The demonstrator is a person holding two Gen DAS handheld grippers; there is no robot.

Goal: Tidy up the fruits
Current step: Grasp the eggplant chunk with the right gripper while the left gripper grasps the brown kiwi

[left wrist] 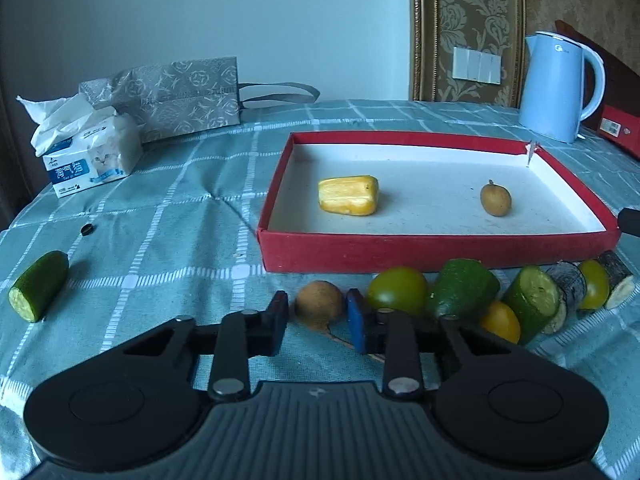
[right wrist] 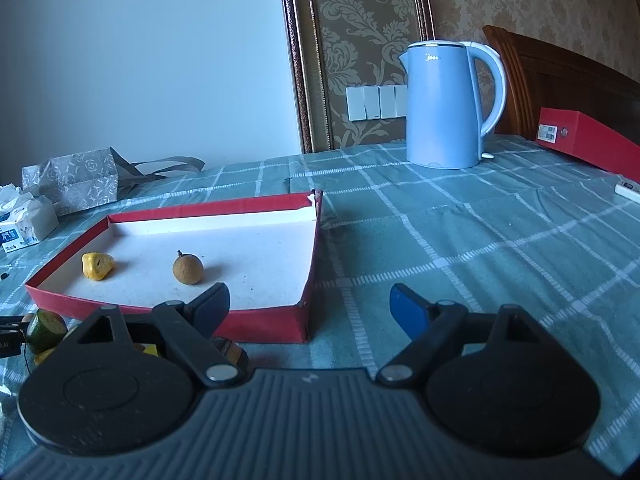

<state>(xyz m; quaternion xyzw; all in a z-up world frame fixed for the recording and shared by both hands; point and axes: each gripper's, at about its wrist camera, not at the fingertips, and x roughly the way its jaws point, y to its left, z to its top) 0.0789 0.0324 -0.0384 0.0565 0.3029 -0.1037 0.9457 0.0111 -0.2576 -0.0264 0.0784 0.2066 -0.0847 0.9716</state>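
Down at the near edge of the surface (left wrist: 168, 216), our left hand-held gripper (left wrist: 318, 314) is clamped on a small brown longan (left wrist: 319, 309), which sits on the checked cloth just in front of the red tray (left wrist: 436, 250). Beside it to the right lie a green tomato (left wrist: 398, 289), cucumber chunks (left wrist: 464, 286) and a yellow tomato (left wrist: 500, 320), while the tray holds a yellow fruit piece (left wrist: 348, 195) and another longan (left wrist: 495, 199). Our right hand-held gripper (right wrist: 310, 304) hangs with its jaws wide apart and nothing between them, beside the tray's near corner.

blue kettle (right wrist: 444, 108), tissue pack (left wrist: 86, 156), gift bag (left wrist: 180, 96)
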